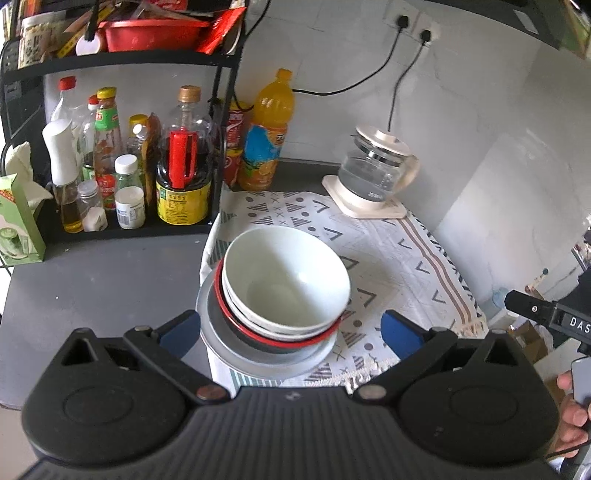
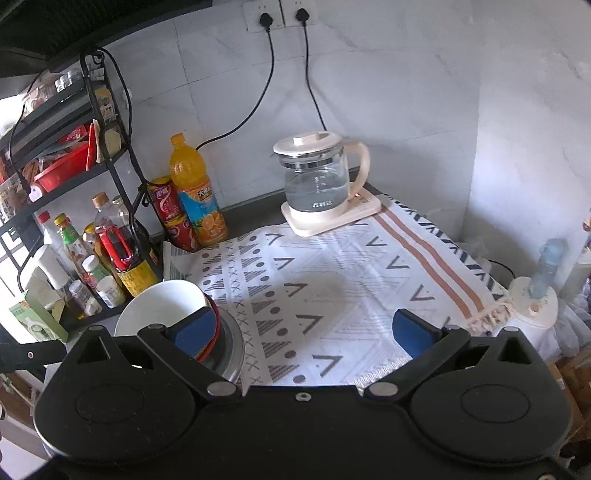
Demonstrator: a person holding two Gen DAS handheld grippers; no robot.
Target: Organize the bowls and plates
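Note:
A stack stands at the left edge of the patterned cloth (image 1: 391, 258): a white bowl (image 1: 284, 277) on top, another white bowl and a red-rimmed dish (image 1: 295, 341) under it, and a grey plate (image 1: 229, 343) at the bottom. My left gripper (image 1: 291, 330) is open, its blue pads either side of the stack and just in front of it, touching nothing. In the right wrist view the same white bowl (image 2: 162, 306) and grey plate (image 2: 231, 350) show at lower left. My right gripper (image 2: 310, 332) stands open over the bare cloth (image 2: 332, 273), holding nothing.
A black rack (image 1: 122, 62) full of sauce bottles stands at the left, with an orange juice bottle (image 1: 267, 133) and red cans beside it. A glass kettle (image 1: 376, 170) on its base sits at the back of the cloth. Cords run to wall sockets (image 2: 280, 14).

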